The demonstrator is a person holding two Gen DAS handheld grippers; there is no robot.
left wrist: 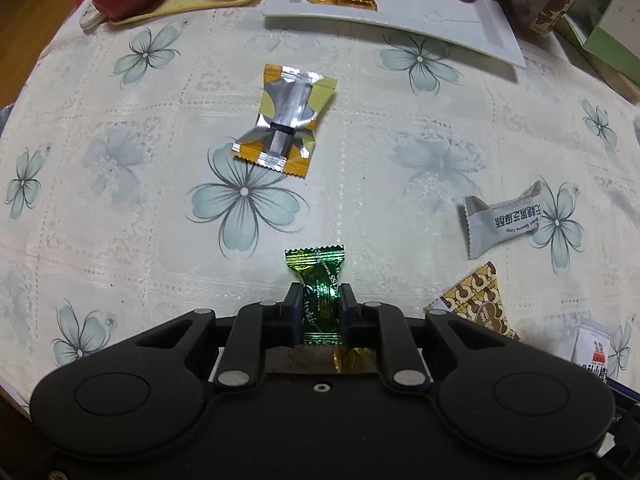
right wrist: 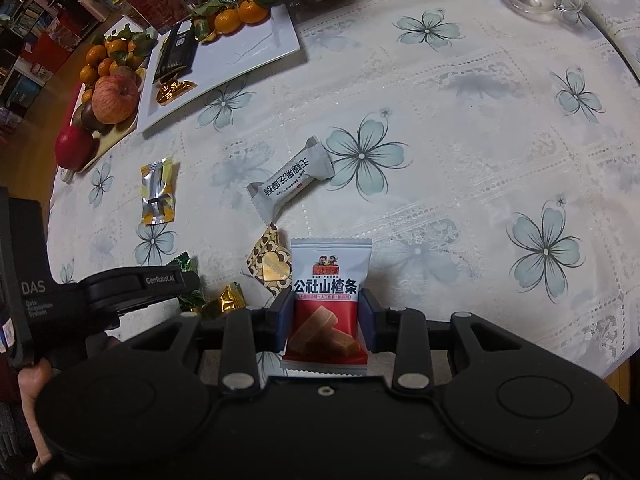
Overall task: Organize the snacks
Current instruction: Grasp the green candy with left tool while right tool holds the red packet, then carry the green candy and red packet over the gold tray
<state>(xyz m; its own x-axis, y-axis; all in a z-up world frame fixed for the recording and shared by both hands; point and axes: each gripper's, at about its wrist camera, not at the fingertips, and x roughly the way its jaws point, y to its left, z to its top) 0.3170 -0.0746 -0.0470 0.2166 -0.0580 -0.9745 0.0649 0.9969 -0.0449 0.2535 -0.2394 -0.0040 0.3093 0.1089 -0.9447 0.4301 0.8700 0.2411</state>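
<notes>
Gripping now: left gripper (left wrist: 320, 304) pinches the green candy (left wrist: 319, 280), just nearer than the big flower print (left wrist: 243, 208).
Right gripper (right wrist: 326, 312): clamped on the hawthorn packet (right wrist: 329, 300), right of that flower print.
White tray (left wrist: 460, 28): far beyond the flower print.
Silver-yellow packet (left wrist: 285, 120): touching the flower print's far edge.

Floral-clothed table (right wrist: 460, 92) bears wrapped snacks (right wrist: 294, 182) and white tray (right wrist: 256, 46).

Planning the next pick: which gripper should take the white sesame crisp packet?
Neither is free: the left gripper is shut on the green candy, the right gripper on the hawthorn packet. After drop-off, probably right: the sesame packet lies just ahead of it, off to the left gripper's right.
</notes>
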